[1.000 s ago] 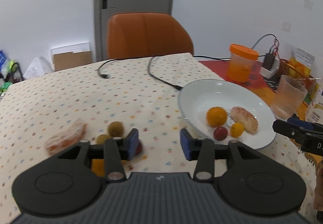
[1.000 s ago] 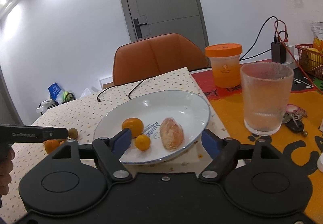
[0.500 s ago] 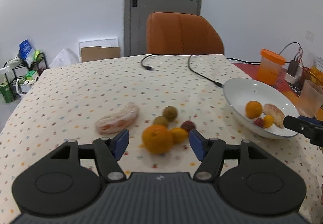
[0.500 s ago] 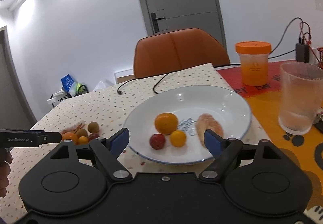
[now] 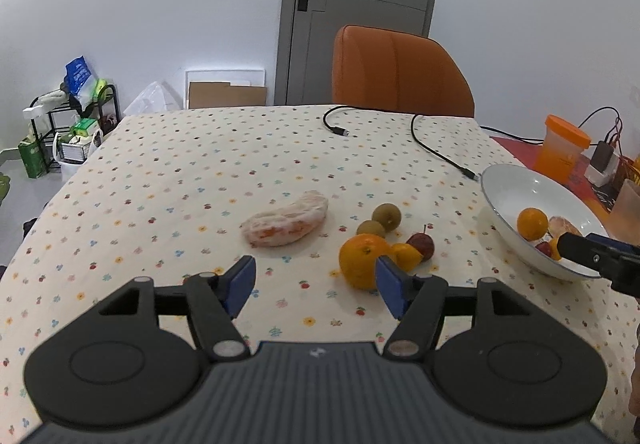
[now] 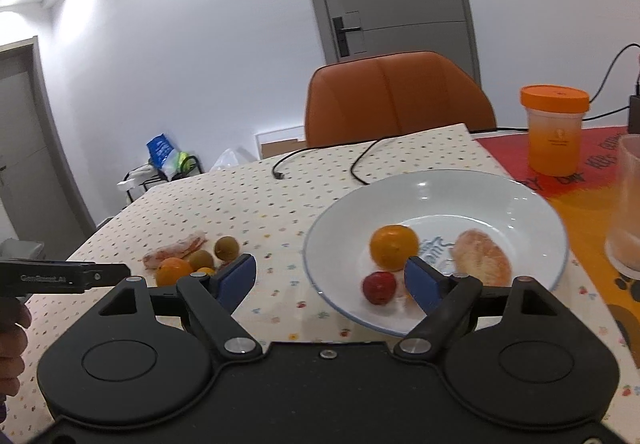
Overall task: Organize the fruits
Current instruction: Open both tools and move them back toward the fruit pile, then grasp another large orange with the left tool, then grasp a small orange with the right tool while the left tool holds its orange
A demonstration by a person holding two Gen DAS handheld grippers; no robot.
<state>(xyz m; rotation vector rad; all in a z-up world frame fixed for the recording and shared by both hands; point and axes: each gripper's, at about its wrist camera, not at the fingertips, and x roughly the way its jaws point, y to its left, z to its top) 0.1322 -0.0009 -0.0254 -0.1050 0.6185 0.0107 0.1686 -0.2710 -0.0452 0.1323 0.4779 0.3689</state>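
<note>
On the dotted tablecloth lie a peeled pomelo wedge (image 5: 286, 224), a large orange (image 5: 361, 260), a small yellow citrus (image 5: 407, 255), a red plum (image 5: 422, 245) and two brown kiwis (image 5: 386, 217). My left gripper (image 5: 314, 286) stands open just short of them, its right finger beside the orange. The white plate (image 6: 500, 191) holds an orange (image 6: 394, 247), a red plum (image 6: 379, 287) and a peeled wedge (image 6: 482, 258). My right gripper (image 6: 330, 280) is open over the plate's near-left rim, with nothing between its fingers.
A black cable (image 5: 436, 151) runs across the far table. An orange-lidded cup (image 6: 554, 131) and a ribbed glass (image 6: 628, 203) stand right of the plate. An orange chair (image 5: 400, 71) sits behind the table. A hand (image 6: 10, 344) holds the left gripper.
My left gripper swung left from the plate to the loose fruit and opened wider. The right gripper turned left too. A red plum now lies in the plate.
</note>
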